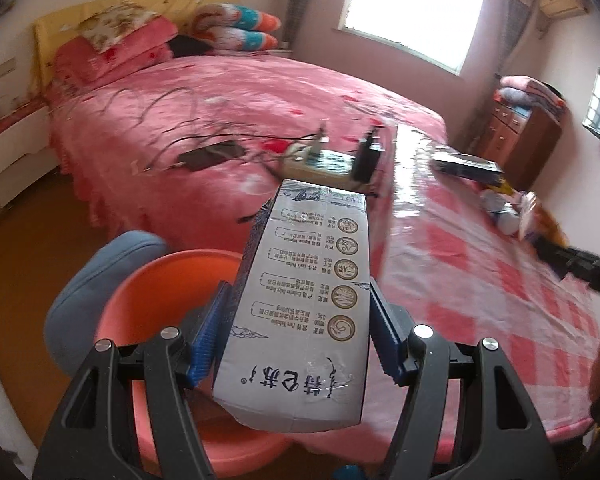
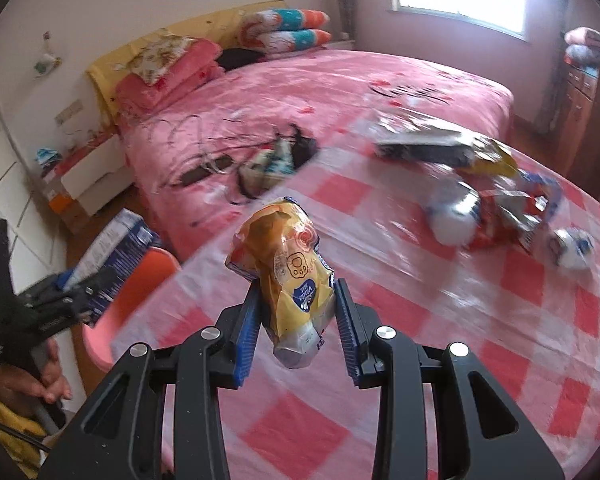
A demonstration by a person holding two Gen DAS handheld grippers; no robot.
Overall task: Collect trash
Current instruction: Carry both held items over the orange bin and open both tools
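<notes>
While my left gripper (image 1: 296, 316) is clamped on a grey-and-blue milk carton (image 1: 300, 296), the carton hangs over the orange-pink basin (image 1: 148, 280) that sits on the floor beside the table (image 1: 480, 280). What I can see of the basin's inside holds nothing, though the carton and my gripper hide much of it. The carton's long axis runs straight out along my fingers, its far end pointing away toward the bed (image 1: 240, 92) and its near end toward the camera, printed side up. A blue chair back (image 1: 96, 276) stands just beside the basin.

My right gripper (image 2: 298, 320) is closed on a crumpled yellow snack wrapper (image 2: 284, 264), held above the checked tablecloth near the table's edge. The wrapper stands lengthwise between the blue pads (image 2: 250, 332), its puffed end pointing away from me and slightly left.

Further across the table lies a blurred heap of other wrappers (image 2: 492, 200) and a flat dark box (image 2: 420, 148). A power strip (image 1: 324, 164) rests on the bed just past the table.
</notes>
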